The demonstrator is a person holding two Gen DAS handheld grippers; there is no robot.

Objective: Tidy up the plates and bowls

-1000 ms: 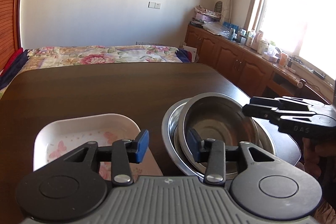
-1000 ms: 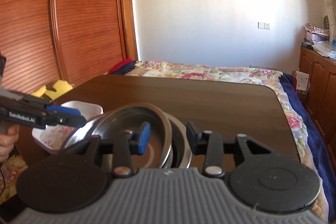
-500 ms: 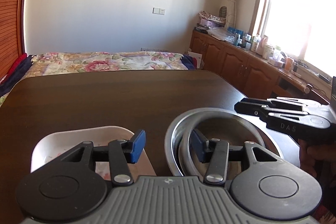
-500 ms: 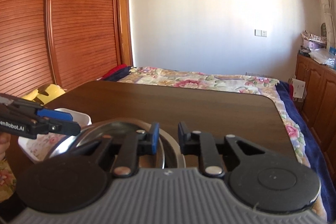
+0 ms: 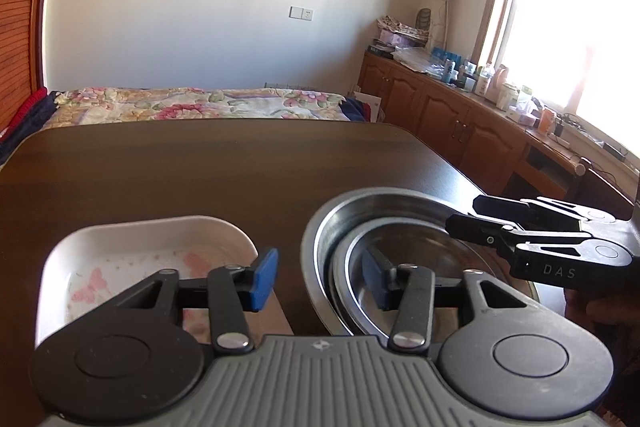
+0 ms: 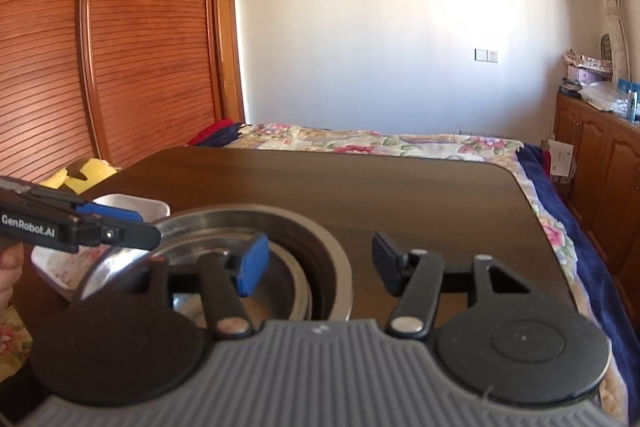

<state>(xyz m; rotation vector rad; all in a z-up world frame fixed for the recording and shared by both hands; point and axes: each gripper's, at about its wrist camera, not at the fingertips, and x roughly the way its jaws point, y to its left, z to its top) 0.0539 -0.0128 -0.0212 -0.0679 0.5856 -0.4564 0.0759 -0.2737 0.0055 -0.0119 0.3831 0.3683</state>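
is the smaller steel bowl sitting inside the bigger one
Yes. The smaller steel bowl sits nested inside the larger steel bowl, its rim within the larger rim.

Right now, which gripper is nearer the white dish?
Left. The left gripper hangs just right of the white dish, jaws closing on nothing. The right gripper sits farther off, across the nested steel bowls, jaws opening and empty.

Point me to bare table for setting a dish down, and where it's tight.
Free: the table from the white dish and nested steel bowls out to its far edge, plus the strip right of the bowls in the right wrist view. Crowded: the near edge, dish beside bowls, with both grippers there.
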